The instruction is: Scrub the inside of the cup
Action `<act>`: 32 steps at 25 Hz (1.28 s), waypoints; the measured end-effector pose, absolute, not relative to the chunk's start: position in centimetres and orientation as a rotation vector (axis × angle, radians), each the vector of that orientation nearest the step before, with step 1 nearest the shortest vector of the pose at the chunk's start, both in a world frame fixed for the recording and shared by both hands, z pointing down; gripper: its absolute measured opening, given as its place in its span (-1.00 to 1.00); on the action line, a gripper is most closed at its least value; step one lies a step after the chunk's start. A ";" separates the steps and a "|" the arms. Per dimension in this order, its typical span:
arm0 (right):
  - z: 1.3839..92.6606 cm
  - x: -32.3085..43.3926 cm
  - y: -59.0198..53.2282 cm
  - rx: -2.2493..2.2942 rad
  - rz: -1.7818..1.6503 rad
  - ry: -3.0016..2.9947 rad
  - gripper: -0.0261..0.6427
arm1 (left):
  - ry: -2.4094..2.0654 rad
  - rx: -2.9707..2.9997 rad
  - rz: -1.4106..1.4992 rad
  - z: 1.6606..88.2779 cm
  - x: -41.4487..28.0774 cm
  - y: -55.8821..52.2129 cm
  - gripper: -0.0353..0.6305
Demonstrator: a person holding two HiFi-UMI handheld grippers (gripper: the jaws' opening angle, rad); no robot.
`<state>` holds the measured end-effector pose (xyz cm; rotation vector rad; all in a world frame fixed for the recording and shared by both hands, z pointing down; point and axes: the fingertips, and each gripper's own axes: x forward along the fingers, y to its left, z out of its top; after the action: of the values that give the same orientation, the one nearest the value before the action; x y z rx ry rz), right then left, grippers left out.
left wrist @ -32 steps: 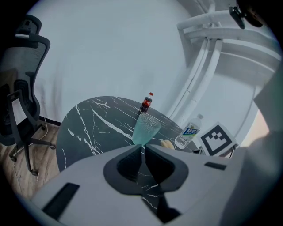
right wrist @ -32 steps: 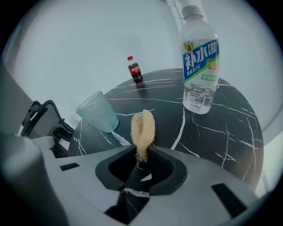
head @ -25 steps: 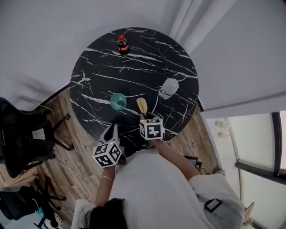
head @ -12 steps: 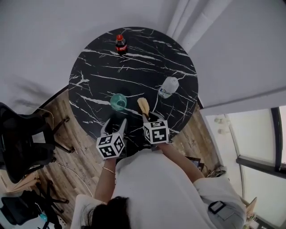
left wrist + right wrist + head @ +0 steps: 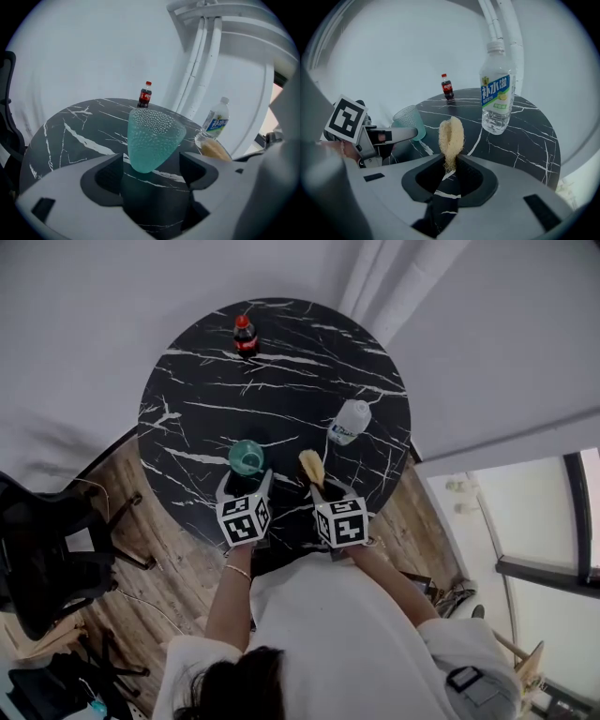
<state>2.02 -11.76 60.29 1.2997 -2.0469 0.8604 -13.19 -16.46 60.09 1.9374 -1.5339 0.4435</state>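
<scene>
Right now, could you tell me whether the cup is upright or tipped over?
Upright: the cup stands on its narrow base on the table, mouth facing up.

Left gripper (image 5: 247,481) jaws opening with cup (image 5: 152,136) between; right gripper (image 5: 450,162) pinches sponge (image 5: 451,135).

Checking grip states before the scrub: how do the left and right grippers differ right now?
The left gripper has its jaws wide apart and opening; the right gripper has its jaws closed. The left grips nothing, and the cup stands untouched at the mouth of its gap. The right clamps the scrubber, which sticks out past its jaws. Shared: both sit side by side over the near edge of the table, pointing away from the person.
</scene>
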 end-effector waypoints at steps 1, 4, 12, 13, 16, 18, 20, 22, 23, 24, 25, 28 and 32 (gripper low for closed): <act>60.2 2.1 -11.7 1.301 0.863 -2.051 -0.67 | -1.539 1.937 0.446 60.1 -13.2 -16.8 0.19; 60.2 2.4 -11.5 1.296 0.855 -2.054 -0.67 | -1.541 1.933 0.457 60.5 -13.0 -17.6 0.19; 60.7 3.2 -11.2 1.278 0.885 -2.042 -0.67 | -1.562 1.915 0.531 62.2 -13.2 -18.8 0.19; 60.8 3.3 -11.2 1.276 0.887 -2.040 -0.67 | -1.555 1.915 0.544 62.4 -13.1 -18.8 0.19; 60.9 3.5 -11.4 1.274 0.897 -2.038 -0.67 | -1.541 1.927 0.568 62.5 -13.0 -19.2 0.19; 60.9 3.4 -11.4 1.268 0.898 -2.038 -0.67 | -1.537 1.946 0.585 62.4 -12.9 -19.4 0.18; 61.0 3.3 -11.4 1.258 0.901 -2.041 -0.67 | -1.535 1.962 0.608 62.3 -12.8 -19.5 0.16; 61.0 3.1 -11.4 1.249 0.902 -2.048 -0.67 | -1.528 1.980 0.634 62.1 -12.7 -19.5 0.16; 61.0 3.0 -11.4 1.246 0.903 -2.053 -0.67 | -1.524 1.992 0.650 62.0 -12.6 -19.4 0.15; 60.8 2.9 -11.4 1.245 0.907 -2.059 -0.67 | -1.522 2.006 0.670 61.8 -12.6 -19.2 0.15; 60.7 2.8 -11.5 1.246 0.911 -2.066 -0.67 | -1.522 2.020 0.694 61.6 -12.5 -19.1 0.15; 60.1 2.5 -11.9 1.251 0.915 -2.088 -0.67 | -1.518 2.068 0.754 60.9 -12.5 -18.9 0.14; 59.1 1.7 -12.3 1.224 0.872 -2.140 -0.67 | -1.472 2.144 0.824 60.0 -12.4 -18.4 0.13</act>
<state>1.69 -12.31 59.08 1.2244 -2.1398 0.8719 -12.37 -18.40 60.00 2.1441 -1.4724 0.8241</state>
